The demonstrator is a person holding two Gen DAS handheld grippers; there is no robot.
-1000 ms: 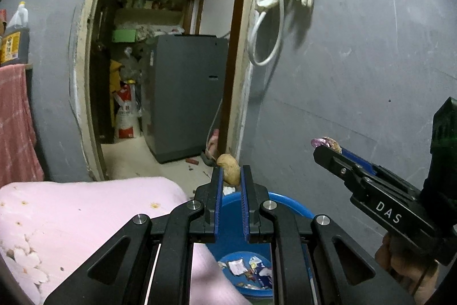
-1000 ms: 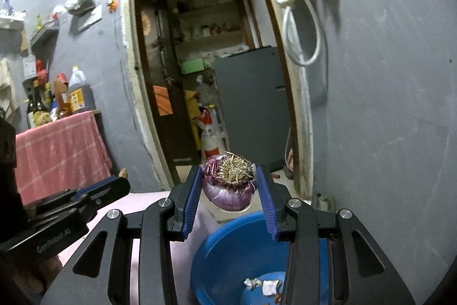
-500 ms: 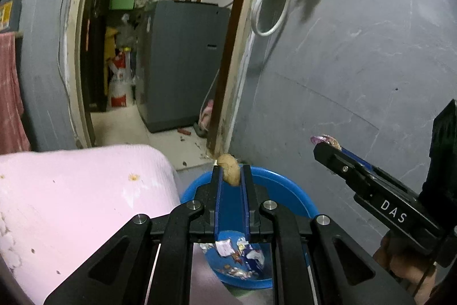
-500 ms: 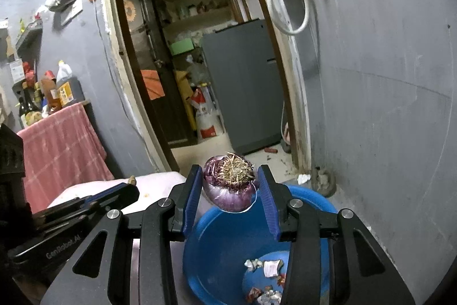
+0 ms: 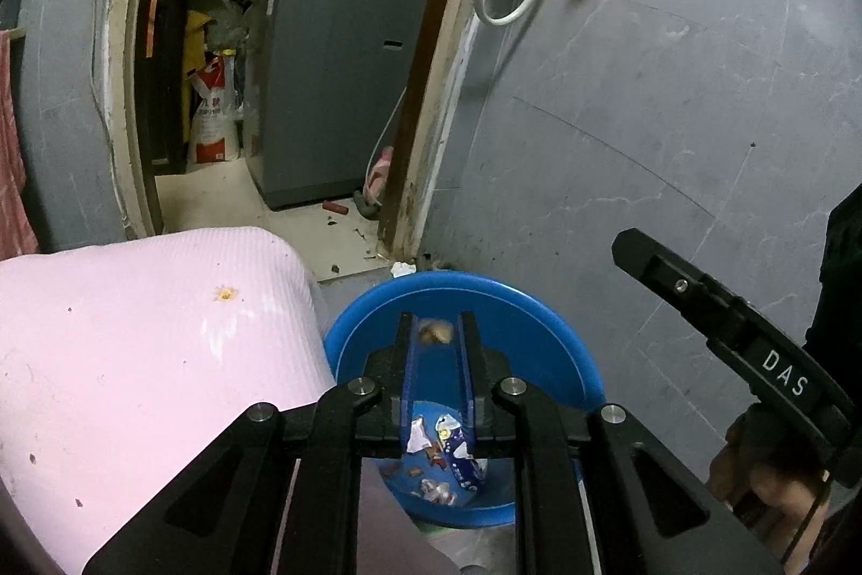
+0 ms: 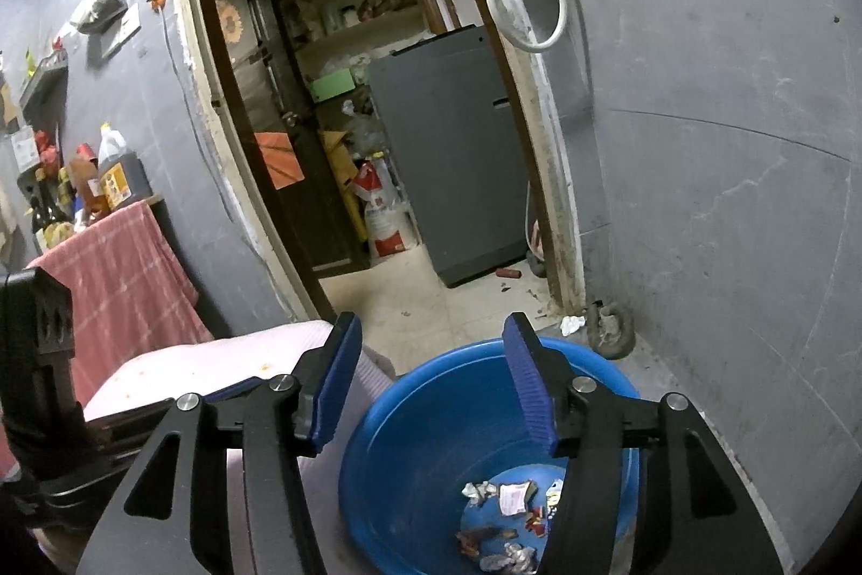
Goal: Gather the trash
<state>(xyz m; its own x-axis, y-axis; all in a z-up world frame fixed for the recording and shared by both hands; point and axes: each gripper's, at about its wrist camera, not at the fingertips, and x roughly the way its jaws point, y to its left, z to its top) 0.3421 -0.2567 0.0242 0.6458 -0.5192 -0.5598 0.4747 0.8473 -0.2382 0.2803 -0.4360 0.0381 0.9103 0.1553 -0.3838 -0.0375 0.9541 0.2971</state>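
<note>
A blue basin (image 5: 539, 305) (image 6: 431, 440) stands on the floor by the grey wall, with paper scraps and wrappers (image 5: 442, 445) (image 6: 512, 505) at its bottom. My left gripper (image 5: 435, 321) hangs over it. Its jaws are opening, and a small tan lump (image 5: 435, 332) lies loose in the narrow gap between the tips. My right gripper (image 6: 433, 332) is also over the basin, jaws opening wide, with nothing between them. Its black finger (image 5: 635, 246) shows at the right in the left wrist view. The purple onion is out of sight.
A pink padded surface (image 5: 134, 332) (image 6: 242, 348) borders the basin on the left. Behind is a doorway with a grey washing machine (image 5: 334, 79). A crumpled white paper (image 6: 571, 321) lies on the floor at the door frame. A red checked cloth (image 6: 108, 262) hangs at the left.
The right jaws spread and the purple onion left them. The left jaws parted a little and the tan lump sank between the tips. Both grippers tipped down toward the basin.
</note>
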